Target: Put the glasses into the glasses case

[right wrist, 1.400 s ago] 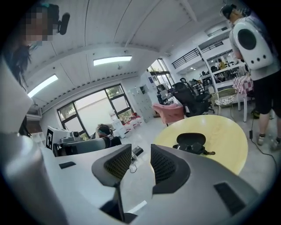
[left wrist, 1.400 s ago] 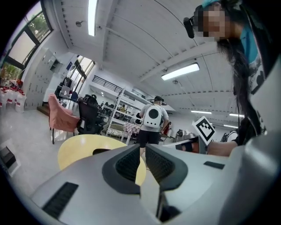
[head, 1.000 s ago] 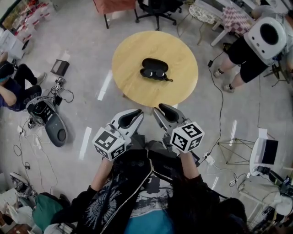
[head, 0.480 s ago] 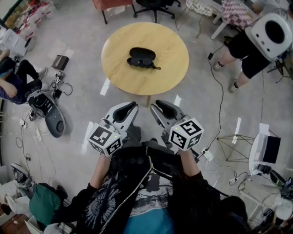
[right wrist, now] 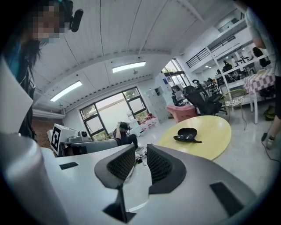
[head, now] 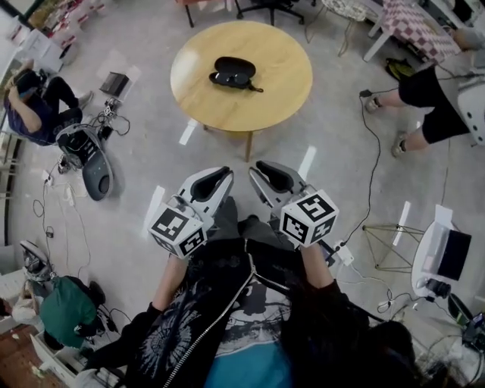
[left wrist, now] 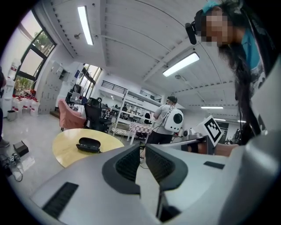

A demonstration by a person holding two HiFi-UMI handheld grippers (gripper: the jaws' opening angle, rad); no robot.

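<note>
A black glasses case (head: pixel 235 67) lies open on the round yellow table (head: pixel 273 83) at the top of the head view, with dark glasses (head: pixel 229 79) right in front of it. Both grippers hang side by side over the floor, well short of the table, and point toward it. My left gripper (head: pixel 216 180) (left wrist: pixel 142 151) shows a narrow gap between its pads with nothing in it. My right gripper (head: pixel 265 174) (right wrist: pixel 141 151) has a slightly wider gap, also empty, and its jaws are closing. The case (left wrist: pixel 89 144) (right wrist: pixel 188 133) looks small and far off in both gripper views.
A person sits on the floor at the left (head: pixel 38 106) beside cables and a grey device (head: pixel 87 155). Another person (head: pixel 439 106) stands right of the table. A tripod (head: pixel 386 242) and a power strip (head: pixel 345 256) are at my right, and a black office chair (head: pixel 265 7) stands behind the table.
The table with the case has slid toward the top of the head view and a little left. The grippers keep their places side by side. The person on the right has shifted toward the right edge.
</note>
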